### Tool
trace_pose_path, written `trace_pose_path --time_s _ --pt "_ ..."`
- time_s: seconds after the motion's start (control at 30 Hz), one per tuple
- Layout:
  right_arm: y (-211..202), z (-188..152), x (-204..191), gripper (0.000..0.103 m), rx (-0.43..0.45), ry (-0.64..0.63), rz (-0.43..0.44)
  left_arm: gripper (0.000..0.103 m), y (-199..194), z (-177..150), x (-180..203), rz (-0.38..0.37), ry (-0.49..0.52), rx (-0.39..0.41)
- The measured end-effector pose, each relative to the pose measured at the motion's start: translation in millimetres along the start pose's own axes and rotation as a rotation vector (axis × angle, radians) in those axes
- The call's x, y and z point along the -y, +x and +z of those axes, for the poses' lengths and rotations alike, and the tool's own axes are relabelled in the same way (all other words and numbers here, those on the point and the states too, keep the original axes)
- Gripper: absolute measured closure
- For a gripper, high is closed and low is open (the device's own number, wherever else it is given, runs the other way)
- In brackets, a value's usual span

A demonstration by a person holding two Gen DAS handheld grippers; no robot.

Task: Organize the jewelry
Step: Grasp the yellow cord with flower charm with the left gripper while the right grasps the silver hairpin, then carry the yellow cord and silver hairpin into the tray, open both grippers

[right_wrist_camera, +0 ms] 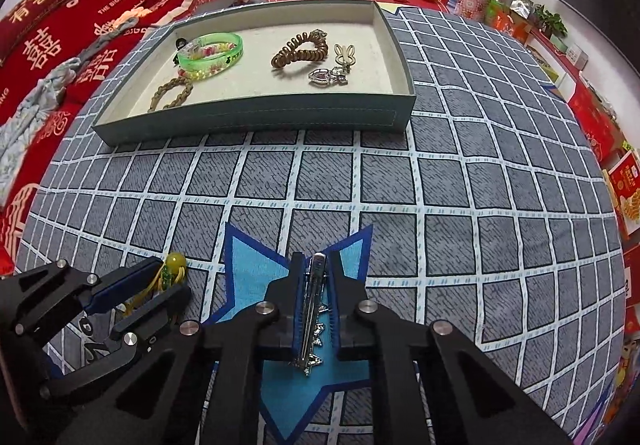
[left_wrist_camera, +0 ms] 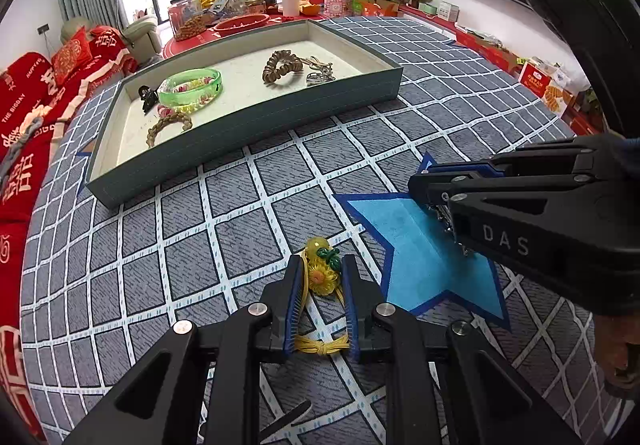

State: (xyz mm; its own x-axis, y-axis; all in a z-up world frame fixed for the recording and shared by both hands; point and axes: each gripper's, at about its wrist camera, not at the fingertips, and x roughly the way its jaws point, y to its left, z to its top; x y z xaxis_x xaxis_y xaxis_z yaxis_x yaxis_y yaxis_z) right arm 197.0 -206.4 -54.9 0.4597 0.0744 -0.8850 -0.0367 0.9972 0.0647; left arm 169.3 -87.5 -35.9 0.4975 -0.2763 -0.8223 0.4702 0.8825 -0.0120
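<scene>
My left gripper [left_wrist_camera: 320,265] straddles a yellow cord bracelet with a sunflower charm [left_wrist_camera: 320,279] lying on the checked cloth; its pads sit on both sides of the charm, apparently closed on it. It also shows in the right wrist view [right_wrist_camera: 166,281]. My right gripper [right_wrist_camera: 314,265] is shut on a silver rhinestone hair clip [right_wrist_camera: 314,309] over a blue star patch [right_wrist_camera: 256,269]. The grey-green tray [left_wrist_camera: 248,125] lies farther off and holds a green bangle [left_wrist_camera: 190,85], a brown coil tie [left_wrist_camera: 282,67], a braided bracelet [left_wrist_camera: 168,125], a black claw clip [left_wrist_camera: 146,97] and silver charms [left_wrist_camera: 320,71].
A grey checked cloth [right_wrist_camera: 400,185] covers the table. A red sofa [left_wrist_camera: 32,117] stands at the left. A red table with jars and a bowl [left_wrist_camera: 240,23] stands behind the tray. Boxes line the right wall [right_wrist_camera: 600,133].
</scene>
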Motion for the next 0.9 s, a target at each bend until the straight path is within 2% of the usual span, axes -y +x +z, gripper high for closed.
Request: trace_pose_path --time_s 0.4,0.67,0.9 --pt "-30 -4 28 0.092 0.063 0.115 0.120 0.072 -34 5 -25 -0.054 -0.079 0.061" --pt "-53 5 37 0.092 0.112 0.157 0.170 0.072 -54 12 -41 -0.042 -0.089 0.101" --pt "-70 27 39 0.092 0.151 0.171 0.206 0.072 -71 36 -62 -0.017 -0.102 0.150"
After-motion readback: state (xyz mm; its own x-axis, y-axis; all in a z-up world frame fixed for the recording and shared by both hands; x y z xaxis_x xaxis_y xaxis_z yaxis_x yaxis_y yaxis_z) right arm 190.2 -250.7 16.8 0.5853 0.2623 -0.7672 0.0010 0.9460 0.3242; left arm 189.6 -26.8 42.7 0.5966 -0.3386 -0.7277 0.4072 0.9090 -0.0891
